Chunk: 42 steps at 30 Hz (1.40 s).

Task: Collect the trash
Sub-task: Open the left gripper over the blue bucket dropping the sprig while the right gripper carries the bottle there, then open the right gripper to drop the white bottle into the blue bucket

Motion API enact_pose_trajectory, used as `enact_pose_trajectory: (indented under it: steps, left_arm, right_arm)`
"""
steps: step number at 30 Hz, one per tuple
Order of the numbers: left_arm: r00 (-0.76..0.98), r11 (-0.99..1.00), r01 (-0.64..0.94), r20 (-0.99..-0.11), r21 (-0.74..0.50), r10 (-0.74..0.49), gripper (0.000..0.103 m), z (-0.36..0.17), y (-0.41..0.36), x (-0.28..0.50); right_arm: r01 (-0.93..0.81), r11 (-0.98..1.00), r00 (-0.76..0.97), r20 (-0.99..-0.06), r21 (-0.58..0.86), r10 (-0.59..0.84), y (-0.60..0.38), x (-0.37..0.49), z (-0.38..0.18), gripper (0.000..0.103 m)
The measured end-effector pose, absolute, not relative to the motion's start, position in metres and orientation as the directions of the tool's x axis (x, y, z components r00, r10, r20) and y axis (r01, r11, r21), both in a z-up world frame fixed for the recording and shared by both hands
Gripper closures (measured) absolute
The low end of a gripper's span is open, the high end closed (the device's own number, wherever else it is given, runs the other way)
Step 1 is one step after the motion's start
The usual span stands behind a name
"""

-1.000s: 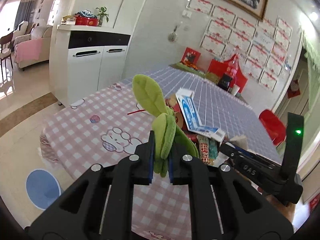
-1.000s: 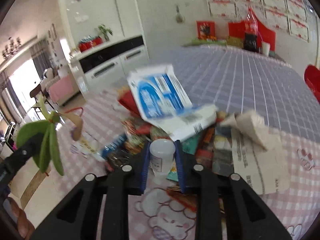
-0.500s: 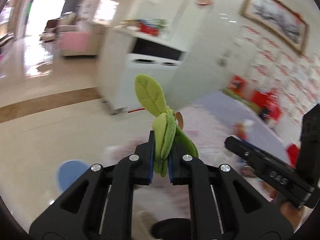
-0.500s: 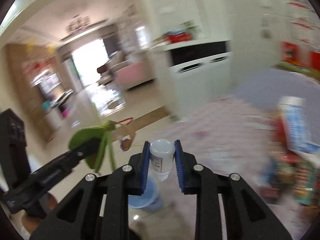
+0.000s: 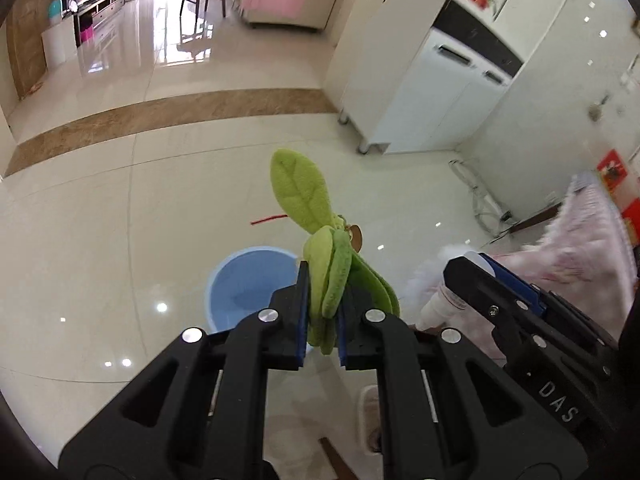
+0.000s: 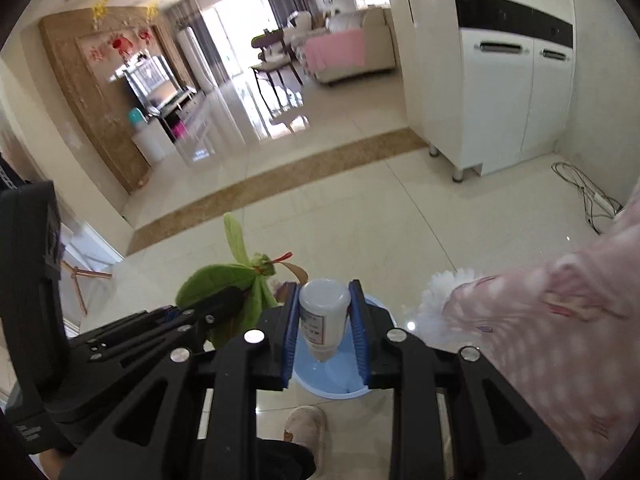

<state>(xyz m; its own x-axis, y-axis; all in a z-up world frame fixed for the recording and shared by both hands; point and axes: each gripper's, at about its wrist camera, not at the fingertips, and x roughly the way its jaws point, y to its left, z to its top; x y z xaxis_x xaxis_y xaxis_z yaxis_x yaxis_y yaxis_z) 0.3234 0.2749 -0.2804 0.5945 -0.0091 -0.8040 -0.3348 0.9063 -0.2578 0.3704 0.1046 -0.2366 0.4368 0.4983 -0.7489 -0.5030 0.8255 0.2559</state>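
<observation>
The left gripper [image 5: 322, 320] has its jaws clamped on a green plush leaf toy [image 5: 320, 264], whose leaves stick up past the pads. Below and beyond it on the glossy tiled floor [image 5: 120, 208] stands a pale blue bin [image 5: 240, 280]. In the left wrist view the bin is mostly uncovered – its round rim and hollow inside show – and the right gripper [image 5: 452, 280] comes in from the right edge, seen side-on with a small white bottle [image 5: 438, 304] poking out of it.

The right wrist view gives what that one cannot: the right gripper's jaws head-on, closed on the bottle [image 6: 324, 320], cap end away from the camera, directly over the bin [image 6: 340, 376]. It also shows a slipper [image 6: 306, 428] on the floor near the bin, and the pink checked cloth [image 6: 540, 320] hanging off the desk on the right – blurred here.
</observation>
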Motion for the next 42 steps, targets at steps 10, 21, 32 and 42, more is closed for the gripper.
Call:
enact_pose_trajectory:
  steps: [10,21,32,42]
  left_arm:
    - [0.540,0.896,-0.399,-0.840,-0.194,0.058,0.044,-0.307,0.293,0.339]
    - [0.518,0.875,-0.459,-0.847,-0.156,0.120,0.043,-0.312,0.316,0.328]
    - [0.528,0.845,-0.516,-0.829,-0.142,0.183,0.038,-0.295,0.328,0.317]
    - [0.592,0.842,-0.514,-0.777,-0.162,0.212,0.037,-0.249,0.323,0.291]
  right_arm:
    - [-0.469,0.845,0.393,-0.795,0.259,0.462,0.122,0.398,-0.287,0.079]
    - [-0.496,0.826,0.358,-0.804,0.266,0.474,0.150,0.414,-0.310,0.079]
    - [-0.548,0.809,0.419,-0.768,0.211,0.485,0.171,0.409,-0.294,0.069]
    - [-0.546,0.825,0.531,-0.702,0.145,0.475,0.154,0.381,-0.238,0.049]
